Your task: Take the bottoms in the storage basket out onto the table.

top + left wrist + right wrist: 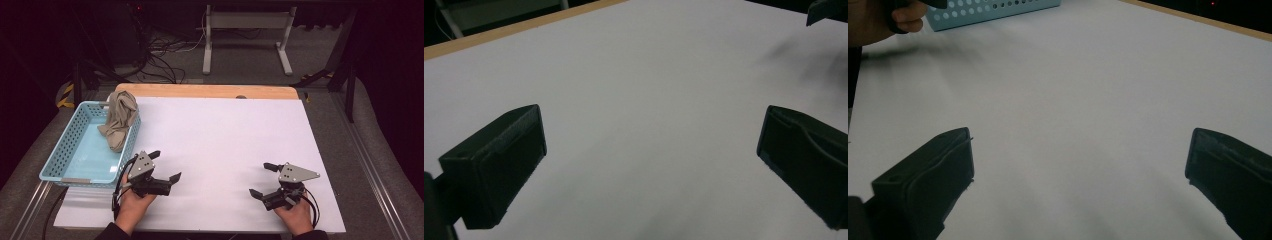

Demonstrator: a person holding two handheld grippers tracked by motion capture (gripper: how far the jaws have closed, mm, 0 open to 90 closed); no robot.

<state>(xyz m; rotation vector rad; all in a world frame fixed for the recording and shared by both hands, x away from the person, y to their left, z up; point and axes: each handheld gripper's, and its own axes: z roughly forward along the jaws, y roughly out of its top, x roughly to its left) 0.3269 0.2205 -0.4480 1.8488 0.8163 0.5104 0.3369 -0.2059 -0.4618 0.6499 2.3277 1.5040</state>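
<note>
Beige crumpled cloth (118, 120) drapes over the far right wall of a pale blue perforated plastic basket (70, 150) at the left edge of the white table sheet (225, 135), its long axis running from the rim down into the basket. The left gripper (165, 166), jaws spread wide and empty, sits just beside the basket's near right corner, with the cloth ahead and to its left. The right gripper (262, 179), likewise spread and empty, rests well apart across the sheet, so the left hand is the nearer. How much cloth lies inside the basket is hard to make out.
</note>
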